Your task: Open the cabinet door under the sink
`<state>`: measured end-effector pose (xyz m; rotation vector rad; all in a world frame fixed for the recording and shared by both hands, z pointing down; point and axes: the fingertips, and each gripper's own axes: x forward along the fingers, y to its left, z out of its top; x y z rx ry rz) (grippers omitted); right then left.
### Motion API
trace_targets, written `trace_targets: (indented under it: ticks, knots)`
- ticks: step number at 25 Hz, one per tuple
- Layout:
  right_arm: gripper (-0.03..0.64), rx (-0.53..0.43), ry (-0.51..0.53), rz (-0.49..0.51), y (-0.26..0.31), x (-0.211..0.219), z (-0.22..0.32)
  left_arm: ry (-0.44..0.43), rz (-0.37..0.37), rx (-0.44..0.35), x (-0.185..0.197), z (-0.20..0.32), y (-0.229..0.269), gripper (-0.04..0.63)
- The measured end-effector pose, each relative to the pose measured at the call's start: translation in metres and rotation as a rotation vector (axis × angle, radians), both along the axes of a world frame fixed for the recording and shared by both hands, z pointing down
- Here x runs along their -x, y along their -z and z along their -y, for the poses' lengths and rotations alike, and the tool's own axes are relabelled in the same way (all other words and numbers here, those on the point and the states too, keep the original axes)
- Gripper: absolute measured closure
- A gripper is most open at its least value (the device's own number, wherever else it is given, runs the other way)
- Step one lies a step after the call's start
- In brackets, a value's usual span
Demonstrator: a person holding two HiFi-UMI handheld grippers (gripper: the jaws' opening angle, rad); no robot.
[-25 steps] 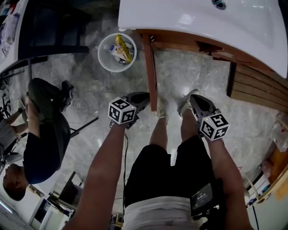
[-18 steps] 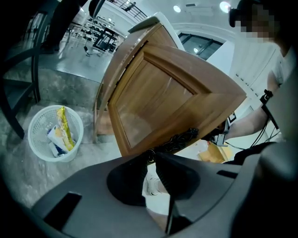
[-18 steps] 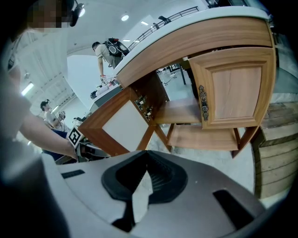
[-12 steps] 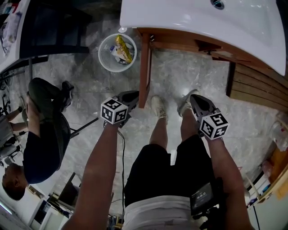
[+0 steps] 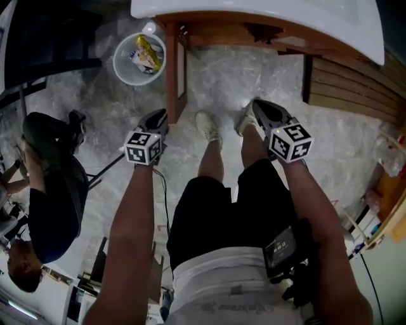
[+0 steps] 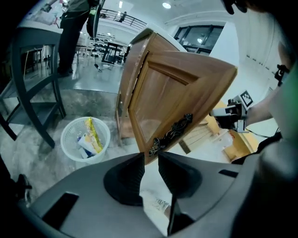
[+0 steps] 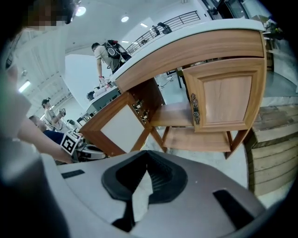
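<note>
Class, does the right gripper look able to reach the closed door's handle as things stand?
Probably yes: nothing stands between the right gripper and the handle, though its jaws are shut.

The cabinet door (image 6: 181,88) is warm brown wood with visible grain and a soft satin sheen. Its handle (image 6: 170,134) is dark ornate metal, dull rather than bright. At twelve o'clock in the head view the sink (image 5: 285,9) is white and glossy — ceramic by the look. The floor (image 5: 216,76) is grey veined stone, polished enough to catch the light. At ten o'clock stands a wastebasket (image 5: 122,71) of white perforated plastic. The left gripper (image 6: 150,159) is matt grey plastic with black ribbed pads (image 6: 132,174).
</note>
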<state>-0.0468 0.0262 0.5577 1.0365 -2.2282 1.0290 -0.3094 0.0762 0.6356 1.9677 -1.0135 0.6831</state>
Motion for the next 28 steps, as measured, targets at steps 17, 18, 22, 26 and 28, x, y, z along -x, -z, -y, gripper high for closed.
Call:
trace_targets:
  ticks: [17, 18, 22, 26, 28]
  knots:
    - [0.603, -0.013, -0.050, -0.010, 0.015, -0.022, 0.004, -0.003, -0.153, -0.037, -0.086, -0.086, 0.052, 0.535]
    - [0.603, -0.024, -0.049, -0.010, 0.014, -0.022, 0.007, -0.015, -0.163, -0.052, -0.097, -0.085, 0.056, 0.541]
    - [0.603, -0.084, -0.061, -0.018, 0.010, -0.033, 0.018, -0.046, -0.191, -0.097, -0.142, -0.072, 0.067, 0.555]
    - [0.603, -0.056, -0.099, -0.039, 0.002, -0.045, 0.029, -0.077, -0.245, -0.122, -0.176, -0.054, 0.090, 0.568]
    - [0.603, -0.032, -0.120, -0.024, -0.003, -0.045, 0.035, -0.094, -0.262, -0.131, -0.187, -0.050, 0.098, 0.571]
